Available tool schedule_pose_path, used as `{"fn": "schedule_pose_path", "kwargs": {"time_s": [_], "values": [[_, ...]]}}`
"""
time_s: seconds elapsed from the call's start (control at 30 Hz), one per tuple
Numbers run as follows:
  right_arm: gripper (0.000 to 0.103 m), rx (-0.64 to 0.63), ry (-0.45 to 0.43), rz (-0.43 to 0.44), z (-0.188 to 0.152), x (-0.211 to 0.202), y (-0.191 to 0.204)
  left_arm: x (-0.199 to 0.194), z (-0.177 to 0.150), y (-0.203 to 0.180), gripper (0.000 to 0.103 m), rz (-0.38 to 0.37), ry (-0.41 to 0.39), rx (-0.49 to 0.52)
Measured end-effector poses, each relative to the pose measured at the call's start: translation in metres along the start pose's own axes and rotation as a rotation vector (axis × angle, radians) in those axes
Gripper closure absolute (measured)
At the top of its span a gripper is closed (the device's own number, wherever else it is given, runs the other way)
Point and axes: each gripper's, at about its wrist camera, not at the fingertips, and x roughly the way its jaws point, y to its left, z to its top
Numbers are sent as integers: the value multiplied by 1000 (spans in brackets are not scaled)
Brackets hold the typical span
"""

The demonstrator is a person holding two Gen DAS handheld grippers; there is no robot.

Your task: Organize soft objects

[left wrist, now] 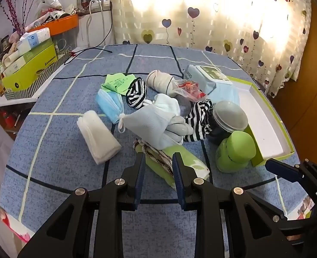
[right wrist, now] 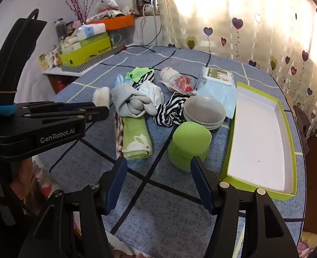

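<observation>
Bare table (right wrist: 162, 219) lies open on the near side, the box (right wrist: 259, 133) at the right edge. The left tool (left wrist: 158, 157), half open and empty, hovers just near the towel (left wrist: 180, 161). The right tool (right wrist: 158, 163), wide open and empty, frames the green jar (right wrist: 188, 144).

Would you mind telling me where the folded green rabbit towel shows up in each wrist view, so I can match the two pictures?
Left wrist view: the green rabbit towel lies low in the centre, just beyond the left claw.
Right wrist view: the towel lies left of centre, beyond the right claw.
Shared landmark: the green lidded jar, to the towel's right in both.
</observation>
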Motion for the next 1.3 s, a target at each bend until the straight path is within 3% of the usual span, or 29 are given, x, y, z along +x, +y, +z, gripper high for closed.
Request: {"fn": "schedule_pose_path", "kwargs": {"time_s": [1.3], "values": [[42, -1, -17, 13, -2, -3, 3, -12, -3, -2, 76, 31, -8, 1]]}}
